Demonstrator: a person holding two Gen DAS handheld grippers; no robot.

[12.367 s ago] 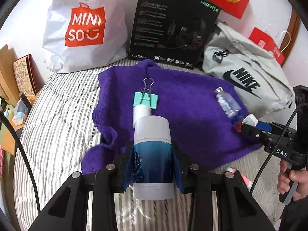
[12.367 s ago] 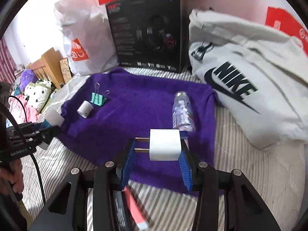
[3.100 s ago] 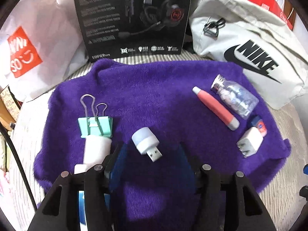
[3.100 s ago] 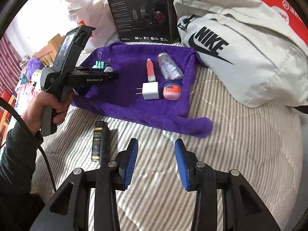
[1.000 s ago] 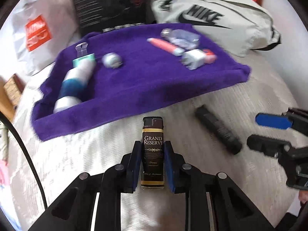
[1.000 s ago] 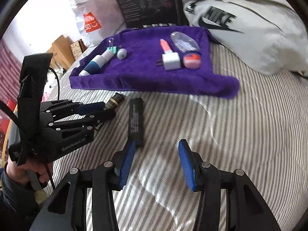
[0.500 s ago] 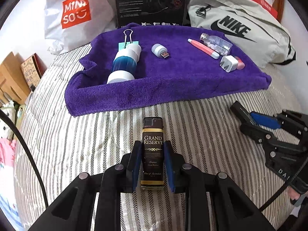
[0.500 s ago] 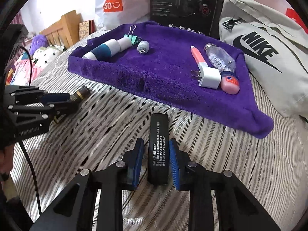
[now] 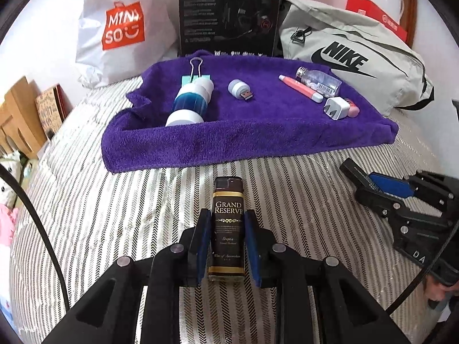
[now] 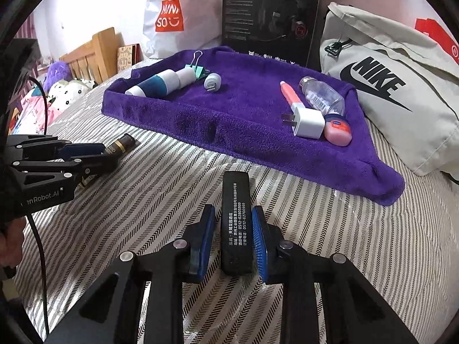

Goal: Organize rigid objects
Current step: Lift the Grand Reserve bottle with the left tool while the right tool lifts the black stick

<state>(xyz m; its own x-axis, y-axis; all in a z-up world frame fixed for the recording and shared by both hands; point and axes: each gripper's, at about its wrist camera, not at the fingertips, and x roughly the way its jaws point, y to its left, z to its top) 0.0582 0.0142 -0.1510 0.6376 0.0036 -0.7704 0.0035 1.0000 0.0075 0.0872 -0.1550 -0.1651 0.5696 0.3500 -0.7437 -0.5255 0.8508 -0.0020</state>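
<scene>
My left gripper [image 9: 228,218] is shut on a brown Grand Reserve lighter [image 9: 228,223], held over the striped bed in front of the purple towel [image 9: 258,140]. My right gripper [image 10: 233,215] is shut on a black rectangular bar with white print [image 10: 236,226]; it also shows at the right of the left wrist view [image 9: 373,185]. On the towel lie a blue-and-white bottle [image 9: 189,104], a teal binder clip [image 9: 195,67], a small USB light [image 9: 240,89], a pink tube [image 9: 299,87], a clear bottle [image 9: 320,80], a white plug [image 9: 334,107] and a pink tin [image 10: 338,133].
A Miniso bag [image 9: 123,28], a black headset box [image 9: 229,14] and a grey Nike bag [image 9: 352,54] stand behind the towel. A wooden headboard [image 10: 94,54] and soft toys [image 10: 60,86] are at the left. The striped bedspread [image 9: 129,215] lies in front.
Both grippers have come a little closer to the towel. The left still holds the lighter and the right still holds the black bar.
</scene>
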